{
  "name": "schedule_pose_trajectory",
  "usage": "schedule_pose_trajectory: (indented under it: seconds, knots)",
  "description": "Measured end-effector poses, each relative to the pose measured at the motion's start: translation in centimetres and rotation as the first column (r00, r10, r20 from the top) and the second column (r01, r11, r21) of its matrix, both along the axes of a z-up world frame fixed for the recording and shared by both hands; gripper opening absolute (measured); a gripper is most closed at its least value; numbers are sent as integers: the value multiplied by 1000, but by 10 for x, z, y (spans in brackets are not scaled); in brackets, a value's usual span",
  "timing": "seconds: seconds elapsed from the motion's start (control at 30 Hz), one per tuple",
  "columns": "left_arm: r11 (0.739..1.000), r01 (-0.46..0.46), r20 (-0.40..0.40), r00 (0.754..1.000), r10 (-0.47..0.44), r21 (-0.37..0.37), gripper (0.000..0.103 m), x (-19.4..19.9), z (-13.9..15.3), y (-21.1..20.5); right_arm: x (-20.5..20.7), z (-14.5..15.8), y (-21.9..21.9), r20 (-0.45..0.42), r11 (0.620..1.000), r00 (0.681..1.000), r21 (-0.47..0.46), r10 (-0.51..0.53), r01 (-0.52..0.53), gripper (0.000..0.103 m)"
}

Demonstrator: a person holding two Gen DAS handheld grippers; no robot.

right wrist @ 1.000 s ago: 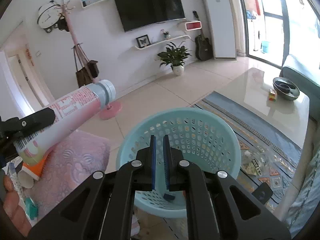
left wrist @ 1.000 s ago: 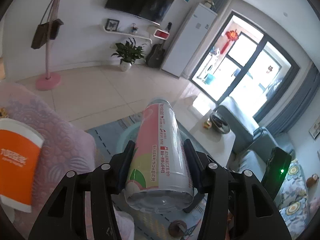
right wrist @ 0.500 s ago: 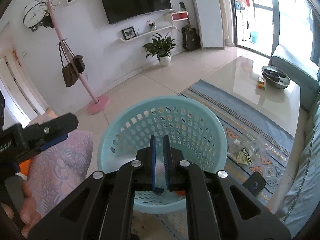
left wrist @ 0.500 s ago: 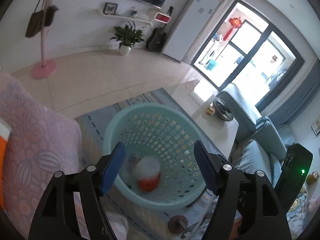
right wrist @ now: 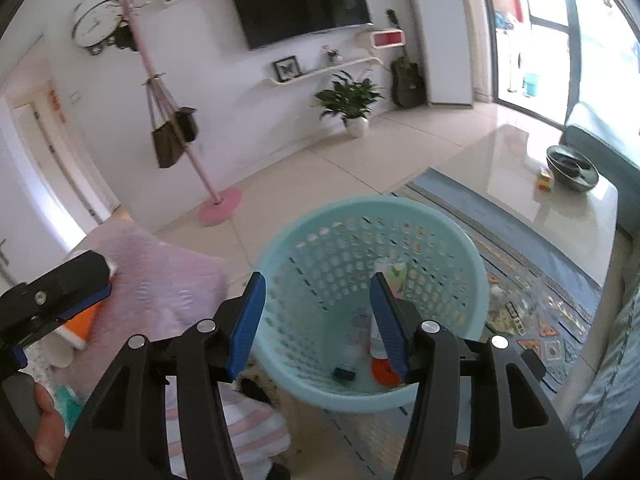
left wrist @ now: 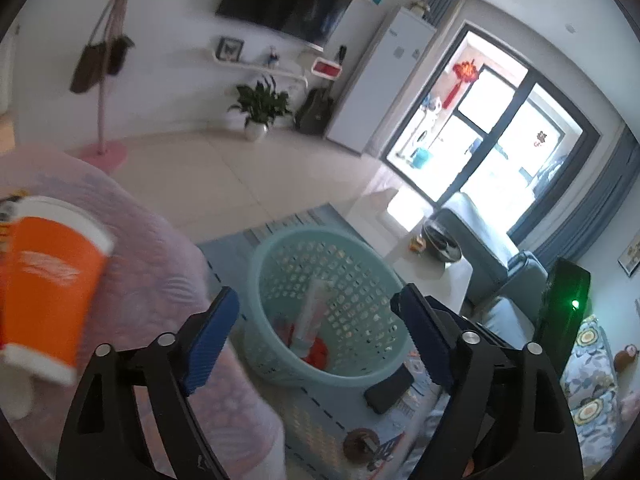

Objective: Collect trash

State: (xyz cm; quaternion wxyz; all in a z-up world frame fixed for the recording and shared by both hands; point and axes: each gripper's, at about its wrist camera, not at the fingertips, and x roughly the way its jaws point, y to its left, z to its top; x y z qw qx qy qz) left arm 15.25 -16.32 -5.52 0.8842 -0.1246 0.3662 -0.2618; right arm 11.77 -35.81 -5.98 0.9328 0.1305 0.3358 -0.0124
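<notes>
Now both grippers are empty, jaws opening: the left gripper (left wrist: 316, 340) and right gripper (right wrist: 318, 326) hover above 1 basket (left wrist: 256, 280), nothing between their pads. 1 bottle (left wrist: 310, 316) leans inside, straight ahead. 1 orange cup (left wrist: 48, 284) waits left of the left gripper (on soft bedding); a hasty reach could knock it over.

Left wrist view looks down past its own fingers, the teal basket (left wrist: 328, 308) near, low centre, windows upper right. Right wrist view tilts down too, basket (right wrist: 372, 300) close at centre, television (right wrist: 300, 0) top. Both share basket, potted plant (left wrist: 262, 110), television and pink coat stand (right wrist: 176, 108).
</notes>
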Motion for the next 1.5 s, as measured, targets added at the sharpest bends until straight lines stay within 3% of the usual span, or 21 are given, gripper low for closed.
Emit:
schedule_pose_trajectory:
  seconds: [0.27,0.37,0.47,0.57,0.83,1.0,1.13,1.5]
  knots:
    - [994,-95,124,987,101,-49,87,-66,43,70,-21,35,65,84,989,985,-17,149,-149,59]
    - [983,-169,137,974,178,-76,88,-90,46,103,-30,47,98,111,974,968,-22,225,-224,67]
    - [967,-240,146,957,250,-82,88,-110,48,133,-38,52,129,125,953,944,-41,304,-301,67]
    - [937,-345,175,920,350,-60,88,-131,50,170,-44,52,159,122,929,921,-58,369,-364,67]
    - [861,-502,177,843,508,-82,88,-161,55,248,-54,38,237,81,853,852,-127,518,-506,67]
    - [830,-551,154,816,557,-83,88,-171,44,278,-56,19,266,38,822,828,-150,559,-549,64]
    - [822,-563,124,813,569,-87,88,-172,38,291,-48,5,275,-10,820,828,-128,561,-557,62]
    - [834,-547,112,826,552,-76,88,-162,32,289,-36,-11,286,-70,799,806,-105,588,-592,29]
